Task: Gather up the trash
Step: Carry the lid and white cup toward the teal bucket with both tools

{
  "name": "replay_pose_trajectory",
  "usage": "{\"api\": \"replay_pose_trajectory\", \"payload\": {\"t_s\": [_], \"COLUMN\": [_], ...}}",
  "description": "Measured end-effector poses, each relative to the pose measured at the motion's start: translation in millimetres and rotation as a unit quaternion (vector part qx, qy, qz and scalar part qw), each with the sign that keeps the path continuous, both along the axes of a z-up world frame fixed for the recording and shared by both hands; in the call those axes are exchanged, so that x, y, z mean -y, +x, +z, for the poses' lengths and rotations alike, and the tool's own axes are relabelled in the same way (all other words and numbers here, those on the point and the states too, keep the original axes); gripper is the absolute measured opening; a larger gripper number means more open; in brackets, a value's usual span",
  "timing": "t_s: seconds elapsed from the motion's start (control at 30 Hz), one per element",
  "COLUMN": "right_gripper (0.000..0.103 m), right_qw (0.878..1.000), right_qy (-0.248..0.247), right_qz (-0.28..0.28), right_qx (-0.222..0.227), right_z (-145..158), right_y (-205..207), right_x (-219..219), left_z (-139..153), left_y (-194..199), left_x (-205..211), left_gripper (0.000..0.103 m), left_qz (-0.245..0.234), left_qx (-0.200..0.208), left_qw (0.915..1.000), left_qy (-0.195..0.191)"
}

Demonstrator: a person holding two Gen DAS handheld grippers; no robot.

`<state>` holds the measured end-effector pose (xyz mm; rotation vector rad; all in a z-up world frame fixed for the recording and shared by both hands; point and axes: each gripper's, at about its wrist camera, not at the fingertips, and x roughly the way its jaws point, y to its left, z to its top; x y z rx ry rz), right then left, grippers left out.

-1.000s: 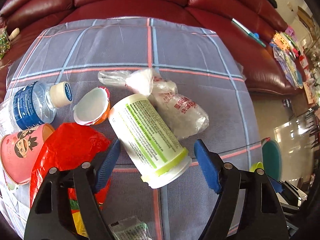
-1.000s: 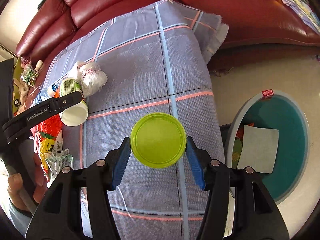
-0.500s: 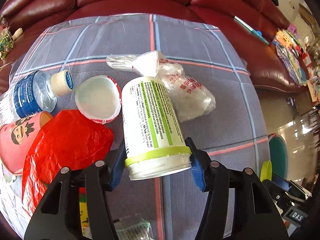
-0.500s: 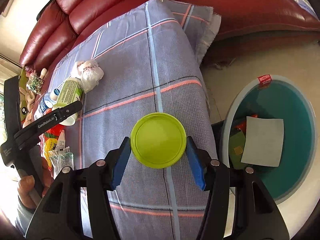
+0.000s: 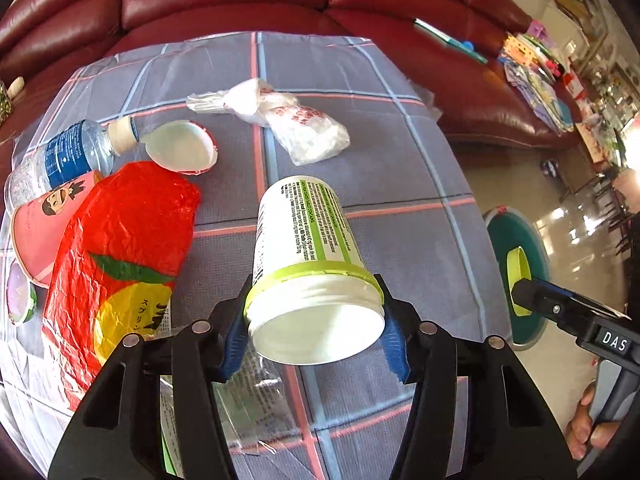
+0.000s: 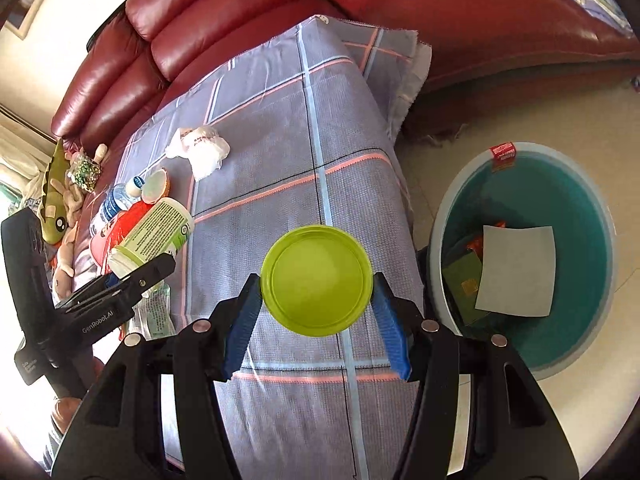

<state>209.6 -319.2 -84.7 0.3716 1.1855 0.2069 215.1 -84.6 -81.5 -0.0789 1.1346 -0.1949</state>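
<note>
The left claw [image 5: 314,326] was clenched on a white canister [image 5: 304,256] with a green label, its blue pads pressed against the neck below the open mouth; its jaws had just been closing onto it. The canister was lifted clear of the checked cloth [image 5: 384,184] covering the surface. The right claw [image 6: 316,308] gripped a lime-green lid [image 6: 317,280] edge-on between its pads, above the cloth's near corner and just beside the teal bin [image 6: 568,320] on the floor. The bin held a grey sheet [image 6: 516,270] and wrappers. On the cloth lay a red snack bag [image 5: 120,252], a pink paper cup [image 5: 44,224], a water bottle [image 5: 68,156], a small round foil-lined cup [image 5: 182,152] and a knotted plastic bag [image 5: 288,120].
</note>
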Motion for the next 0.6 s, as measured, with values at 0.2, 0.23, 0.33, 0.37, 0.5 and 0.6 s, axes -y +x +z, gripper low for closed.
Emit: {"api": "replay_pose_trajectory", "payload": {"t_s": [0.2, 0.23, 0.33, 0.37, 0.5, 0.6], "right_gripper": [0.053, 0.053, 0.053, 0.053, 0.053, 0.053], "right_qw": [1.000, 0.999, 0.998, 0.998, 0.995, 0.993], "right_qy": [0.004, 0.003, 0.001, 0.001, -0.009, -0.019], "right_qz": [-0.018, -0.023, -0.042, -0.050, -0.082, -0.104], "right_qx": [0.024, 0.028, 0.039, 0.042, 0.050, 0.050], "right_z": [20, 23, 32, 35, 42, 43], "right_y": [-12, -14, -21, -24, -37, -46], "right_x": [19, 24, 43, 51, 85, 112], "left_z": [22, 26, 36, 38, 45, 44], "left_y": [-15, -17, -23, -25, -32, -35], "left_x": [26, 31, 49, 57, 92, 122], "left_gripper": [0.056, 0.056, 0.056, 0.056, 0.056, 0.056], "left_qz": [-0.038, -0.045, -0.070, -0.081, -0.124, -0.158], "left_qx": [0.025, 0.028, 0.039, 0.042, 0.051, 0.051], "left_qw": [0.9990, 0.9986, 0.9968, 0.9959, 0.9909, 0.9862], "left_qy": [-0.002, -0.002, -0.001, -0.001, 0.000, -0.001]}}
